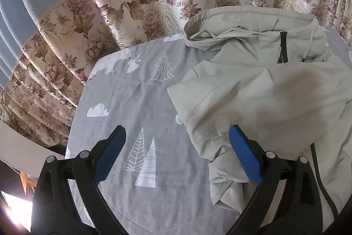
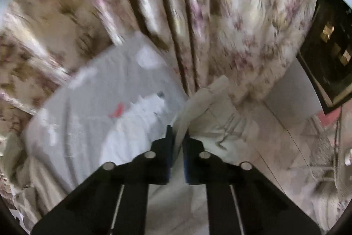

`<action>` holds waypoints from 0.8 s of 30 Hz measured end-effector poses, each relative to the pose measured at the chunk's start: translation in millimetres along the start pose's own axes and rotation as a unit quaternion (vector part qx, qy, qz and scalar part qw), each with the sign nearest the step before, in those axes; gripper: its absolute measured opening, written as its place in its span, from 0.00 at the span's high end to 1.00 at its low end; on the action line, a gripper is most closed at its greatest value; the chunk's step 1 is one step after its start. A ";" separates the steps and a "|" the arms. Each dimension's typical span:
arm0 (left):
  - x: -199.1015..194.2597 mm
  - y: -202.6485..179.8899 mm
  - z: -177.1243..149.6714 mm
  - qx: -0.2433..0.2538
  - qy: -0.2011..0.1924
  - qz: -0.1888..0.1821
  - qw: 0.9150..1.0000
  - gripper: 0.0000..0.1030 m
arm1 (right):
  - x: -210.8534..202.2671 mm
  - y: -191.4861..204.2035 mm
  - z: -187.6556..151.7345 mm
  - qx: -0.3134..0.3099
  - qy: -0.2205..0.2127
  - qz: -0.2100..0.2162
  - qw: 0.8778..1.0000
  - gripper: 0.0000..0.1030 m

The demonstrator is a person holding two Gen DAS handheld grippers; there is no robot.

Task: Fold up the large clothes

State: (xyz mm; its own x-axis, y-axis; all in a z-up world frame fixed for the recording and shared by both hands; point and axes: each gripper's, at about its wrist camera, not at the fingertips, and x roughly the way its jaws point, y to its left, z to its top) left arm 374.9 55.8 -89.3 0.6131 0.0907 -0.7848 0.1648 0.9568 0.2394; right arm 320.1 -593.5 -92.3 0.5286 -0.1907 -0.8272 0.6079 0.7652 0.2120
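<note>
The pale hooded jacket [image 1: 259, 89] lies at the right of the left wrist frame on the tree-print sheet [image 1: 136, 116], the left gripper [image 1: 177, 144] wide and empty above it, while the right gripper [image 2: 178, 140] pinches pale fabric [image 2: 198, 102], probably for a fold.

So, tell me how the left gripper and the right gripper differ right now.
The left gripper stands wide open, holding nothing, above the grey printed sheet beside the pale hooded jacket. The right gripper is shut on a fold of pale fabric. The left view is sharp; the right view is blurred. Both have black fingers with blue pads.
</note>
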 end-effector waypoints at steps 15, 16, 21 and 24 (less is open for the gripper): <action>-37.1 -8.8 4.5 -0.006 -0.050 -0.028 0.998 0.08 | -236.6 215.9 -32.6 -0.232 -0.165 0.354 0.891 0.97; -39.8 -4.7 4.7 -0.011 -0.052 -0.026 0.998 0.08 | -242.2 242.4 -41.7 -0.257 -0.151 0.382 0.875 0.97; -44.1 21.4 -0.6 -0.042 -0.053 -0.016 0.998 0.07 | -227.5 353.8 -102.8 -0.352 -0.047 0.457 0.816 0.97; -39.7 38.5 -8.8 -0.064 -0.045 -0.011 0.997 0.07 | -187.4 402.0 -149.7 -0.408 0.010 0.424 0.808 0.97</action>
State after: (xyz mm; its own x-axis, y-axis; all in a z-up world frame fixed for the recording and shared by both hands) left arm 350.1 91.5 -54.0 0.6783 0.0488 -0.7331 0.0830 0.9863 0.1425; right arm 376.7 -158.1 70.1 0.5351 0.6195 -0.5744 -0.5661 0.7676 0.3006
